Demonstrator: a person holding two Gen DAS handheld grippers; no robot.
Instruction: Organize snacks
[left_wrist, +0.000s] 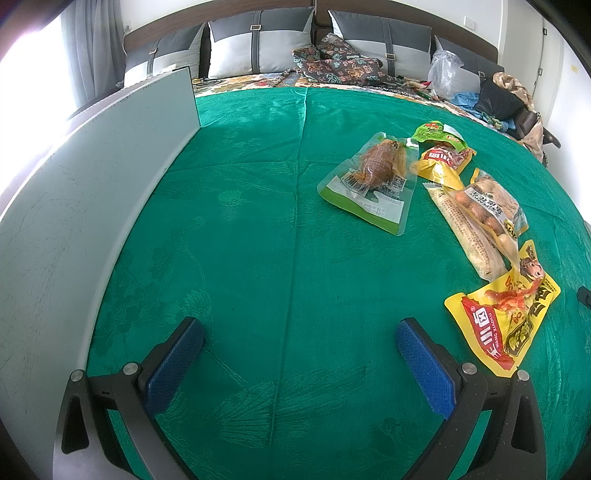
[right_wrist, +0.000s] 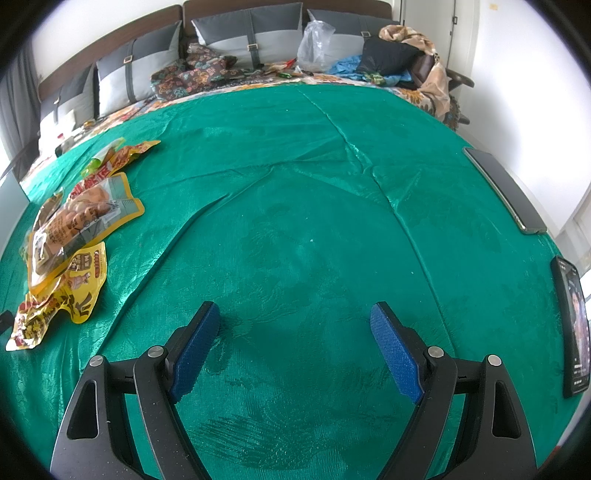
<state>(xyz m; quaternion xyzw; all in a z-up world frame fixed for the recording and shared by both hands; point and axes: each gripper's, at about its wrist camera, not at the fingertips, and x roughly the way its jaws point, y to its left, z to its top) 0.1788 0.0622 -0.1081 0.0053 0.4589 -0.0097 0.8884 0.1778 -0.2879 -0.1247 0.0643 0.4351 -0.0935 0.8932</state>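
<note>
Several snack packets lie on a green cloth (left_wrist: 258, 221). In the left wrist view a clear green-edged pouch (left_wrist: 369, 181) lies right of centre. Beyond it sit a green packet (left_wrist: 436, 133) and a small yellow packet (left_wrist: 445, 162). A corn cob pack (left_wrist: 469, 232), a peanut bag (left_wrist: 491, 206) and a large yellow packet (left_wrist: 506, 314) trail toward the near right. My left gripper (left_wrist: 299, 336) is open over bare cloth, left of the yellow packet. The right wrist view shows the peanut bag (right_wrist: 85, 218) and yellow packet (right_wrist: 62, 295) at far left. My right gripper (right_wrist: 293, 321) is open over bare cloth.
A pale grey box wall (left_wrist: 92, 177) stands along the left. Two phones (right_wrist: 570, 328) (right_wrist: 506, 192) lie at the cloth's right edge. Pillows (left_wrist: 258, 40), a plastic bag (left_wrist: 443, 70) and piled clothes (left_wrist: 506, 96) sit at the bed's head.
</note>
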